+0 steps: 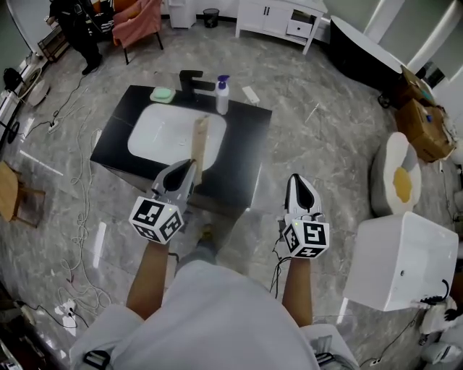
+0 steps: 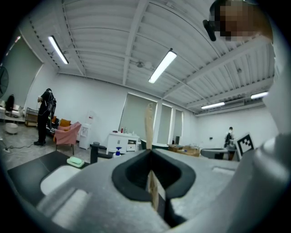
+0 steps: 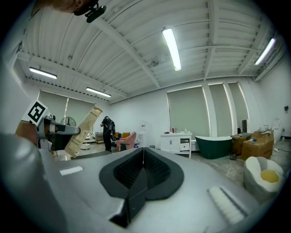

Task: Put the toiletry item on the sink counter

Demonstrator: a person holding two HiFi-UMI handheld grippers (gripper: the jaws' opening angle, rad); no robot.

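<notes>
That toothbrush carton (image 1: 200, 141) you're pinching is looking like plain brown kraft card, matt and a bit rough, with dark print on it. Your left gripper (image 1: 189, 168) and right gripper (image 1: 296, 181) are both showing matt grey plastic shells, slightly grainy up close, and the black ribbed pads (image 3: 159, 170) are reading as rubbery. The sink counter (image 1: 242, 152) is coming across as flat matt black, while the basin (image 1: 159, 137) is shining like glazed white ceramic. The pump bottle (image 1: 222, 97) is looking like smooth white plastic. The floor (image 1: 311, 94) is gleaming, polished grey marble-look stone or tile. The armchair (image 1: 137, 22) is looking like soft pink cloth.
</notes>
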